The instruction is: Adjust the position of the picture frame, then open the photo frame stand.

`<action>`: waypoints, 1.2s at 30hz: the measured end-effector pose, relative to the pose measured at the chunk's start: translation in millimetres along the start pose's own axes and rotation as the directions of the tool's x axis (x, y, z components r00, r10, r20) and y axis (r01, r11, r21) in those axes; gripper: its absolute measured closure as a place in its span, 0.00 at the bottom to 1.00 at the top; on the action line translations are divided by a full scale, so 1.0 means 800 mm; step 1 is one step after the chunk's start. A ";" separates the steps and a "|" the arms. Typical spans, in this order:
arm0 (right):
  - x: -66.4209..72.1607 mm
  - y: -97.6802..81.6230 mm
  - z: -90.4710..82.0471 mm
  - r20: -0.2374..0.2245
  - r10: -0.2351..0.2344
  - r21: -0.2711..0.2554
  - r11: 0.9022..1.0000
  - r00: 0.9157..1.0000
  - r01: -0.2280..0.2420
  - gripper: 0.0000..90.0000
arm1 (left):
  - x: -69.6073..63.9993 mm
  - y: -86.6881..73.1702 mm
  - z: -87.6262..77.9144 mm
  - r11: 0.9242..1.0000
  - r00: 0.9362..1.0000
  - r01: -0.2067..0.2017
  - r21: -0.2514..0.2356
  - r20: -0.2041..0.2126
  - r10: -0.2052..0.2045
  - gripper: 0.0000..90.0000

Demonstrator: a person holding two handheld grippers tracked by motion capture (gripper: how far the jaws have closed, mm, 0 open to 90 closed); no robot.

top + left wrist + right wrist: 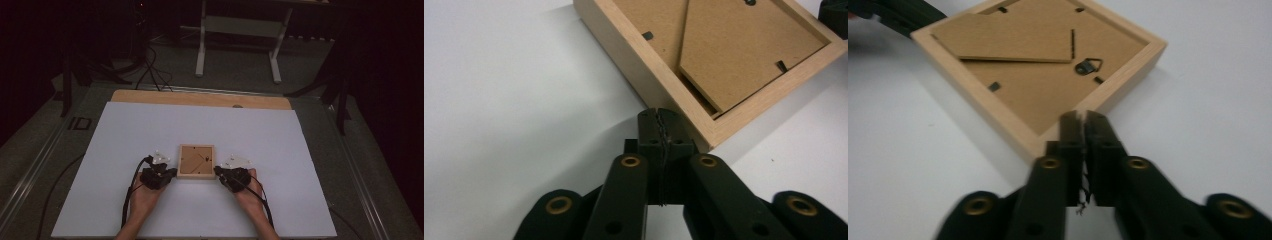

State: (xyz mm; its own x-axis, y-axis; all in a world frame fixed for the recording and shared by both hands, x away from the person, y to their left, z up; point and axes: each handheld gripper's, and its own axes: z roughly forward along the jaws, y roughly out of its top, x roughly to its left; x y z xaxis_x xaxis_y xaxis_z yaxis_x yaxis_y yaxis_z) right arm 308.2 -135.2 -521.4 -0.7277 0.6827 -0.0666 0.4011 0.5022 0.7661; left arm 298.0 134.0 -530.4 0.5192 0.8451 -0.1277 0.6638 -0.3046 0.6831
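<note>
Item: wooden picture frame (196, 161), square, lying back-side up on the white tabletop (125, 140), toward the person's edge and near the middle.

Fittings: cardboard easel stand (1008, 37) folded flat against the backing; small metal hanger (1088, 65) beside the stand; dark retaining tabs (993, 86) at the inner rim.

Left tongs (659, 117): jaws pressed together, holding nothing, tip at the frame's near left corner; whether it actually touches the wood is hard to tell, probably just touching.

Right tongs (1079, 120): jaws likewise together and empty, tip against the frame's near right corner.

Step in hand (judged): bracing or squaring the frame between the two tips, likely before working on its back.

Handling notes: press both tips inward evenly, low on the wooden sides, so the frame neither pivots nor slides on the smooth sheet. To lift the stand, keep one tip at its corner as an anchor and bring the other over the rim to the stand's free edge, away from the hanger.
</note>
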 end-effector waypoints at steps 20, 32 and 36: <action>0.000 0.005 -0.019 0.008 -0.007 -0.068 0.998 1.000 0.007 0.77 | 0.008 0.009 -0.035 0.986 0.998 -0.014 -0.166 0.062 0.024 0.72; 0.013 0.001 -0.018 -0.020 -0.020 -0.067 0.998 1.000 0.019 1.00 | -0.019 0.018 -0.033 0.980 0.990 -0.092 -0.176 0.090 0.109 0.60; 0.014 0.000 -0.016 -0.026 -0.021 -0.057 0.998 0.999 0.020 1.00 | -0.020 0.025 -0.028 0.977 0.986 -0.127 -0.172 0.084 0.143 0.59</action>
State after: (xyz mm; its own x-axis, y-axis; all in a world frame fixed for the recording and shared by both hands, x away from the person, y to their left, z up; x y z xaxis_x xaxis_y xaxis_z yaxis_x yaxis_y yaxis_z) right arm 292.7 -134.9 -513.9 -0.7502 0.6579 -0.0661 0.3542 0.4843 0.8000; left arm 290.5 124.1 -498.4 0.6519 0.7531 -0.0889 0.4901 -0.3290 0.8072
